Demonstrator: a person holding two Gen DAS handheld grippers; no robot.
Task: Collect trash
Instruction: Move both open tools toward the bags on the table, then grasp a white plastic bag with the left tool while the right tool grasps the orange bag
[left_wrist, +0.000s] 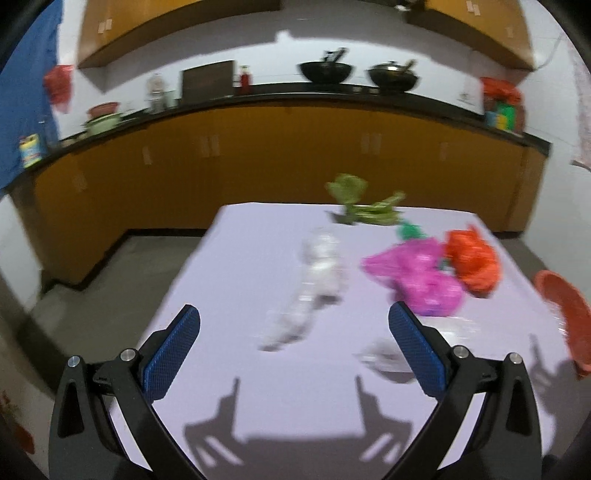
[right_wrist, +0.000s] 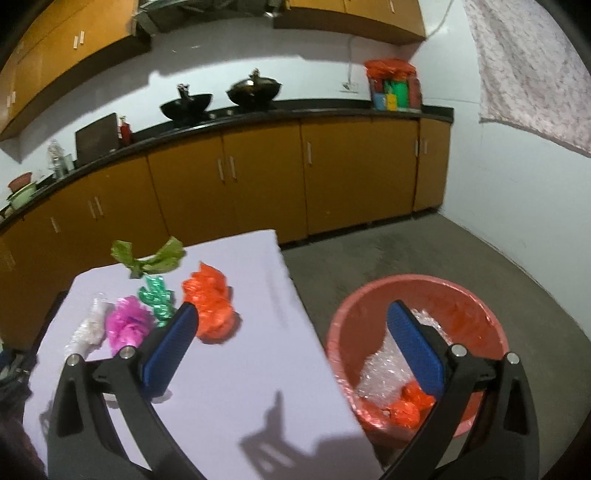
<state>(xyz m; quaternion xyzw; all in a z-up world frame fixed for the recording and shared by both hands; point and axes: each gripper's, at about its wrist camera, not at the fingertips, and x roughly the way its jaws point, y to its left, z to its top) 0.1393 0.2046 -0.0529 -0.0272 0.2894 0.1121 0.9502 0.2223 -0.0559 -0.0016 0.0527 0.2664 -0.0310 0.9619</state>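
Lilac tabletop carries your remaining scraps: a blurred clear wrapper mid-table, pink bag and orange bag toward its right edge, a green wrapper at its far edge. Your left gripper gapes wide, empty, above the table. Your right gripper, equally wide and empty, straddles the table's right edge and the red bin, whose contents its finger partly hides.
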